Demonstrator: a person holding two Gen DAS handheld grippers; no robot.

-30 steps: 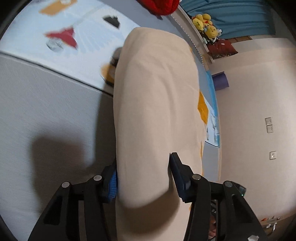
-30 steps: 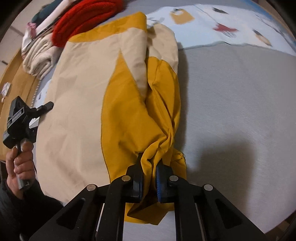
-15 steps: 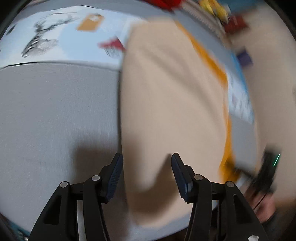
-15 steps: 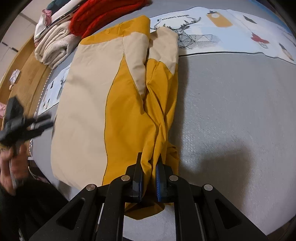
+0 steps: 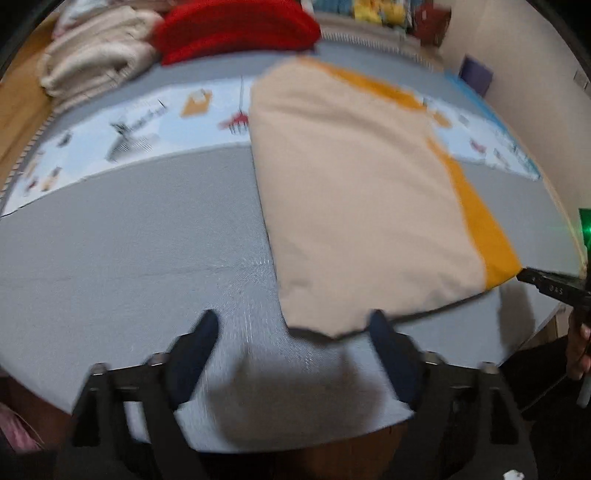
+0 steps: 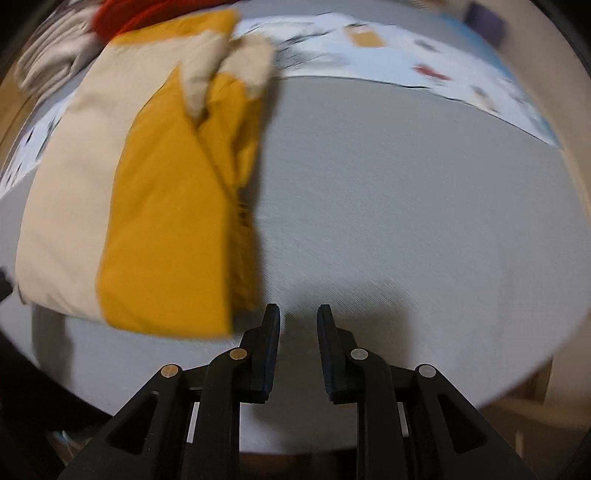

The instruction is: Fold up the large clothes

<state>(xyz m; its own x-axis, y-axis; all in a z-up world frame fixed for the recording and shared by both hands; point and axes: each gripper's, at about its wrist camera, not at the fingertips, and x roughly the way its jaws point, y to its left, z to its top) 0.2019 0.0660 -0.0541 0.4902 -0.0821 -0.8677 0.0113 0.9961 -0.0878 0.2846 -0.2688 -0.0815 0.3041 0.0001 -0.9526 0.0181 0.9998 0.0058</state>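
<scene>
A: Beige and mustard cloth, that's the garment [image 5: 362, 206], lying flat on the grey bed [image 5: 155, 258], folded into a long panel. I've let go on both sides. The left gripper [image 5: 291, 328] has just been opening and its jaws stand wide, with only the near beige corner poking in between them, nothing pinched. The right gripper [image 6: 297, 317] has also just been parting its jaws, narrowly, and there is bare sheet between them; the mustard hem sits just beside its left finger.

B: What worries you from here?

A: My guess is the bunched sleeve along the garment's [image 6: 147, 192] right edge. It's heaped loosely on the mustard side, so the next fold could trap a lump or let it slide off onto the sheet. And that near corner could snag on a finger as I pull the left away, dragging the panel crooked.

B: Which way does it run?

A: Long axis goes away from me, near hem at the bed's front edge, far end toward the red knit pile [image 5: 236, 29], overlapping the printed blue strip [image 5: 140, 122].
</scene>
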